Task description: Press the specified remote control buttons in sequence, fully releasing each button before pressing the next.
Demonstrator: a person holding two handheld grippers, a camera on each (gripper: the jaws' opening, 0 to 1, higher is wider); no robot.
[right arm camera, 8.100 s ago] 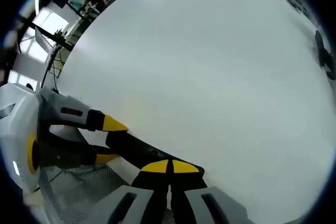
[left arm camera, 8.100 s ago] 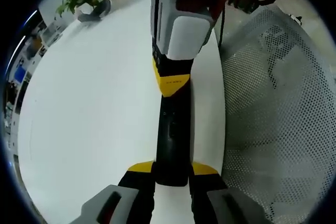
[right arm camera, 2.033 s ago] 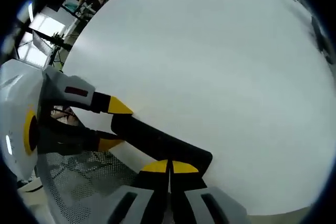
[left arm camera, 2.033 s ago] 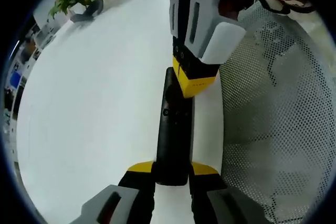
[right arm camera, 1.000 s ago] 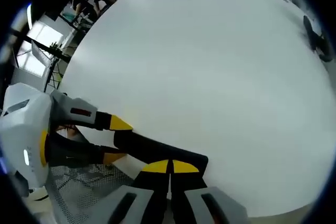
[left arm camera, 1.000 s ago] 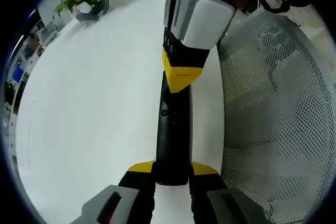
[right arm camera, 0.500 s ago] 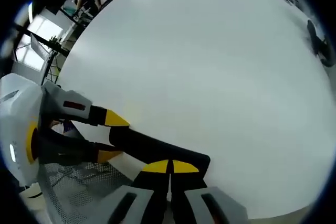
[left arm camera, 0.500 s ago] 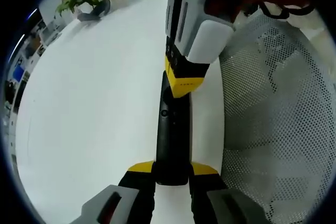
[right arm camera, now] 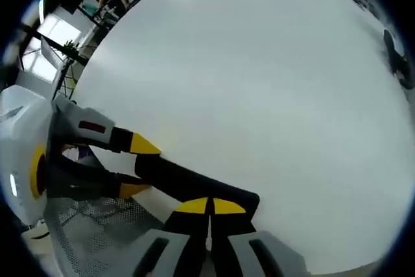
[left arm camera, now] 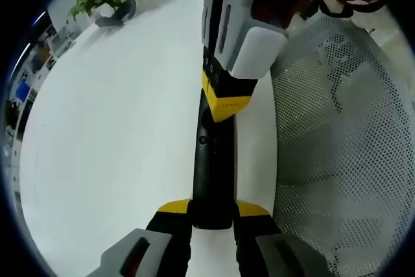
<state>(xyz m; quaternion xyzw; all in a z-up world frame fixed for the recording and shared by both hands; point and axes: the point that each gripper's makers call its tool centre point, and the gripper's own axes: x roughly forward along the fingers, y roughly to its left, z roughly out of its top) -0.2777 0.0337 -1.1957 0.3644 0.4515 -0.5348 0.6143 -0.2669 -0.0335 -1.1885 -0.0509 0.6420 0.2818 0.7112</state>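
Our left gripper (left arm camera: 212, 215) clamps the remote (left arm camera: 213, 167); the closed right gripper (left arm camera: 224, 105) presses, risking a slip onto neighbouring buttons.

**Black remote held over the white table**

The remote control (left arm camera: 213, 167) is a long, slim black bar with a small round button (left arm camera: 203, 139) on its upper face, near the middle. In the left gripper view it runs straight away from the camera, level above the white table (left arm camera: 110, 128), near that table's edge. In the right gripper view the remote control (right arm camera: 194, 183) lies slantwise, one end toward the camera.
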